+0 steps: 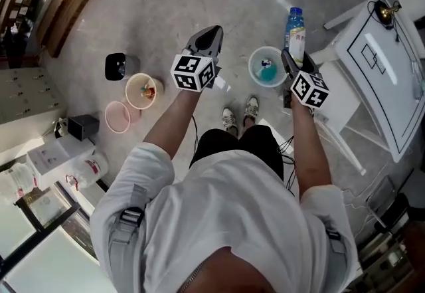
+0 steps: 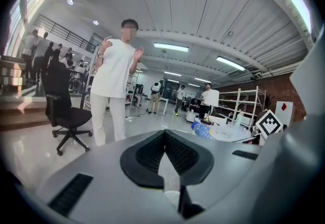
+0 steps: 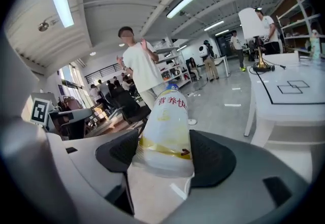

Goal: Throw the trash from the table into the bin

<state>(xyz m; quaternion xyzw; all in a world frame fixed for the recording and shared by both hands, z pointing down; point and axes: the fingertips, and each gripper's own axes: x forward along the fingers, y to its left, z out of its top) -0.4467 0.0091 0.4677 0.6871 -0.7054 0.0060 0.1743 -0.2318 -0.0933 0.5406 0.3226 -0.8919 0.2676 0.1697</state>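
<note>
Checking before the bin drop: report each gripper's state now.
Left gripper: closed.
Right gripper: closed on a bottle.

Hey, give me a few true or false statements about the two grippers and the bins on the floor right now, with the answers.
The right gripper holds a blue-capped bottle. True.
The left gripper has its jaws wide open. False: they are shut, with nothing between them.
The blue bin stands on the table. False: it stands on the floor, just ahead of the person's shoes.
The cream bin has something in it. True.
</note>
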